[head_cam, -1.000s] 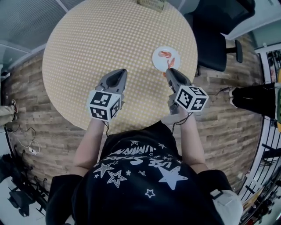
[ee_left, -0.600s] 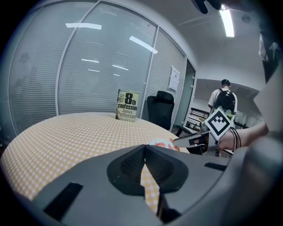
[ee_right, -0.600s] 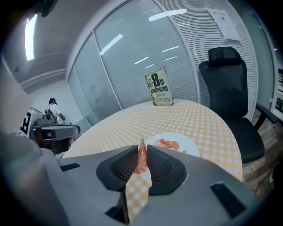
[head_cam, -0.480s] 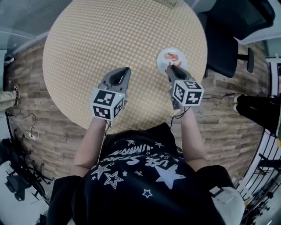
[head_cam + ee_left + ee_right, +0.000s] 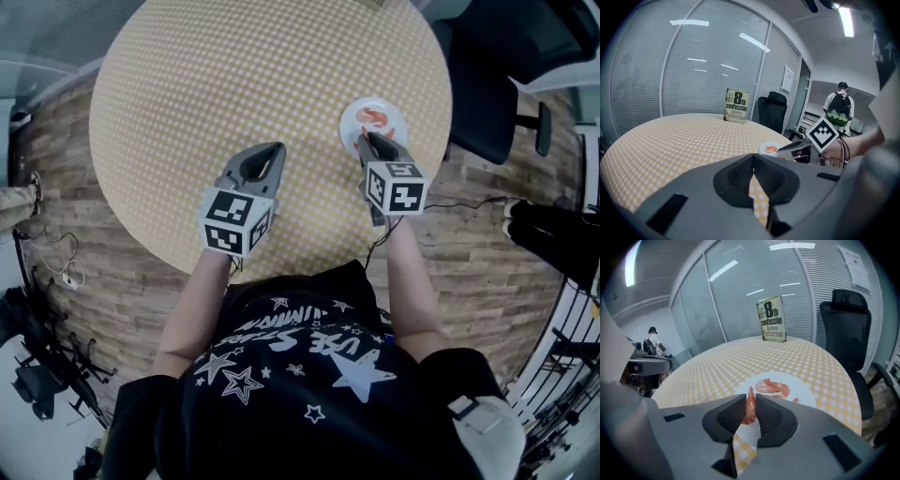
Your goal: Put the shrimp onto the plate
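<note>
1. Jaws of the left gripper [image 5: 272, 148] are closed, their tips touching, with nothing between them. Only the checked cloth shows through the slit lower down in the left gripper view. This gripper hovers over the near middle of the round worktop [image 5: 234, 75], well to the left of the plate.
2. A book [image 5: 736, 106] stands upright at the far edge of the worktop, its cover facing both grippers.
3. Jaws of the right gripper [image 5: 367, 138] are clamped on a shrimp [image 5: 750, 406], which stands upright between them with its thin end pointing up past the tips. The tips sit at the near edge of the white plate [image 5: 806, 390].
4. The plate lies near the right rim of the worktop. A second shrimp [image 5: 773, 387] lies curled on it, just beyond the held one.
5. A dark office chair [image 5: 846, 319] stands to the right, off the worktop.
</note>
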Demonstrator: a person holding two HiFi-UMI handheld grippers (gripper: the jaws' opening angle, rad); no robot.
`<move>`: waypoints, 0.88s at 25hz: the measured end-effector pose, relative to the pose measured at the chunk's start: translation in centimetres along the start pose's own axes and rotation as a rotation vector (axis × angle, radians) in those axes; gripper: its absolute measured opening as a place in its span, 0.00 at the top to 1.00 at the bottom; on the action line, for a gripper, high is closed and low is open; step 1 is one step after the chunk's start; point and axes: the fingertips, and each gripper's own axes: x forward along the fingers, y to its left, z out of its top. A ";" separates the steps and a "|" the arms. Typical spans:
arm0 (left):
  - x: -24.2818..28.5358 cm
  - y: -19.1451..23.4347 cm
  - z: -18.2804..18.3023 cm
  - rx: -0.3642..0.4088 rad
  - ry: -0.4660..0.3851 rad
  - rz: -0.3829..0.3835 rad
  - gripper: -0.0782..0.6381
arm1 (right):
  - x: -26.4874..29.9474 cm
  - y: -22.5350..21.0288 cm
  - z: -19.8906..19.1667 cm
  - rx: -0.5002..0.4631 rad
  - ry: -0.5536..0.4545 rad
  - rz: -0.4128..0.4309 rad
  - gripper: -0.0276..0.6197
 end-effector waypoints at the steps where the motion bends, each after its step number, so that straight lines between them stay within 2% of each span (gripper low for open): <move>1: 0.0 0.0 0.0 0.001 0.002 0.000 0.88 | 0.1 -0.1 -0.2 -0.010 0.009 -0.010 0.85; 10: -1.0 0.3 -0.4 -0.005 0.009 0.004 0.88 | 1.2 -0.4 -0.7 -0.063 0.035 -0.079 0.85; 22: -2.9 0.5 -0.4 0.000 -0.019 -0.022 0.88 | -0.8 0.5 0.0 -0.059 -0.016 -0.118 0.85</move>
